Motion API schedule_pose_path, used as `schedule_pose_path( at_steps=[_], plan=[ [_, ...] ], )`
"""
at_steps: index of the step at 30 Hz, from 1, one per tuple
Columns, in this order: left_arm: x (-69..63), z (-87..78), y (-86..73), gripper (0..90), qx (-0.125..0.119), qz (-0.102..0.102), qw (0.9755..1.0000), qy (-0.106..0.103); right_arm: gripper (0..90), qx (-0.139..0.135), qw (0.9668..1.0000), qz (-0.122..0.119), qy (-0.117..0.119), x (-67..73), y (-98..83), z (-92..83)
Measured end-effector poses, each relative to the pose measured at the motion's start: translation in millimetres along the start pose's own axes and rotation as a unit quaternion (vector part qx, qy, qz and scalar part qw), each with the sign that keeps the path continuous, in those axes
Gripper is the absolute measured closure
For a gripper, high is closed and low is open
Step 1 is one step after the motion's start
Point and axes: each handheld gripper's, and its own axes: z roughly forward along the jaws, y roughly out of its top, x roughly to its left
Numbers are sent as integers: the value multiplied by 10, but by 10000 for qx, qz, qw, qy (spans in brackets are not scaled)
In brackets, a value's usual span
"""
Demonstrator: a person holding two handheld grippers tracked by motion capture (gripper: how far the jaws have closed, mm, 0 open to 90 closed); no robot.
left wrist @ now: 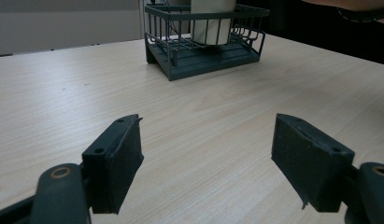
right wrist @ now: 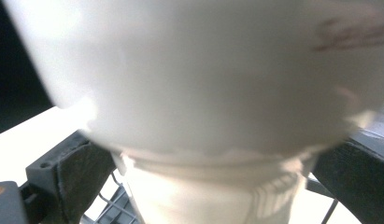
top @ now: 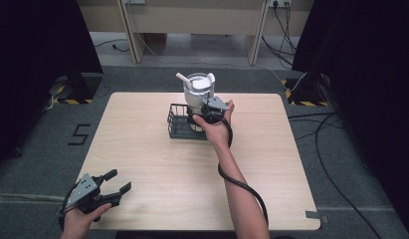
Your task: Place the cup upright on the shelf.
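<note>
Your right gripper [top: 208, 112] clamps the white cup stack [top: 198, 92] standing in the wire basket [top: 178, 123], likely light and crushable, so hold low near the base, while your left gripper [top: 108, 188] rests spread wide.

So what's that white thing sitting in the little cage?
On the light wooden table, toward its far edge, stands a dark wire basket. Inside it is a tall white cup, holding white utensils, with the right gripper at its side.
</note>
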Motion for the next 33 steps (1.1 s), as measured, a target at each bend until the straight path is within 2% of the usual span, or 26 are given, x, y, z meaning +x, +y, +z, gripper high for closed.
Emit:
schedule_pose_path(
  at_steps=[2, 10, 17, 26, 33],
  plan=[
    [2, 0, -1, 237, 1, 1, 10000, 4, 22, -15, 10000, 66, 41, -18, 6, -47],
    [-2, 5, -4, 237, 25, 22, 10000, 13, 21, -53, 10000, -64, 46, -30, 30, -215],
    [7, 1, -4, 238, 21, 28, 10000, 31, 27, -10, 10000, -72, 48, -48, -9, -292],
    [10, -1, -6, 238, 30, 31, 10000, 37, 46, 16, 9999, 81, 59, -90, -107, -436],
    [5, -1, -5, 238, 21, 38, 10000, 38, 61, 35, 10000, 78, 19, -125, -145, -542]
  ],
)
